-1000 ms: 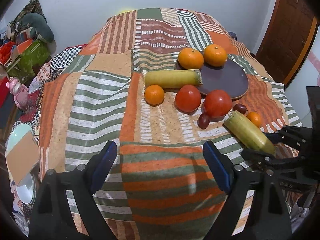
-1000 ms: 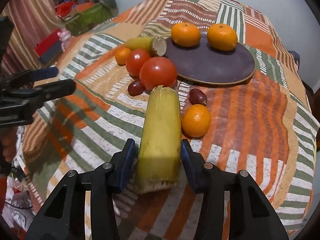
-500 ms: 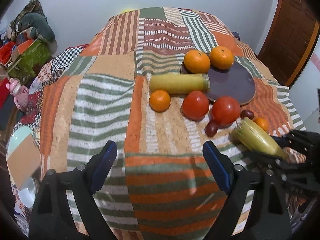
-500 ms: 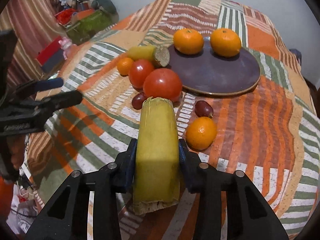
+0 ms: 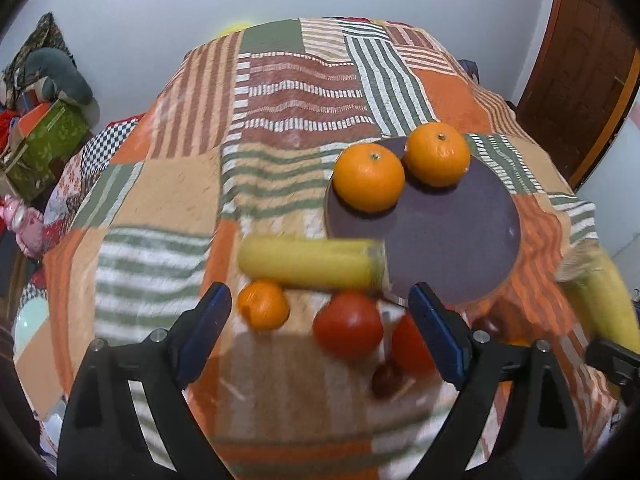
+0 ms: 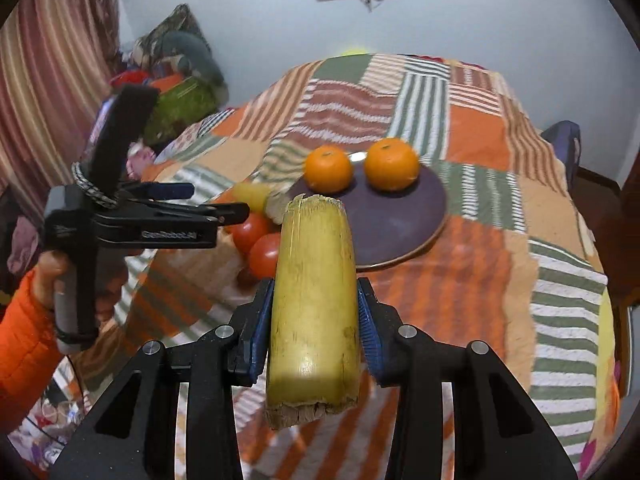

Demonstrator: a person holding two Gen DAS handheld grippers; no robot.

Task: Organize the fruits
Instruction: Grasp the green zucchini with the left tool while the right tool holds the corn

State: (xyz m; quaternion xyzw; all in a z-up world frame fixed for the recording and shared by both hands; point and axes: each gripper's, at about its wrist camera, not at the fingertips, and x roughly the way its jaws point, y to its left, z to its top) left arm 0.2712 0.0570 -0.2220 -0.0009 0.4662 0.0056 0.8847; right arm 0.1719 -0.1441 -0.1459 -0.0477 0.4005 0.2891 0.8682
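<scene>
The right gripper (image 6: 316, 332) has its jaws pinching a yellow sugarcane piece (image 6: 314, 312), lifted off the patchwork cloth (image 6: 472, 280). Beyond its jaws, two oranges (image 6: 328, 169) sit on a purple plate (image 6: 396, 220). The left gripper (image 5: 320, 320) has its jaws spread with nothing between them, above a tomato (image 5: 347, 326) and a small orange (image 5: 263, 309); just past them lies a second sugarcane piece (image 5: 310, 262).

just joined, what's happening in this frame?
Fruit sorting on a patchwork-covered table. The right gripper is clamped on a yellow-green cut cane stalk, held up off the cloth and pointing toward the round dark purple plate, which holds two large oranges. The left gripper is open and empty, above a red tomato, a small orange and a second yellow stalk lying against the plate's edge.
</scene>
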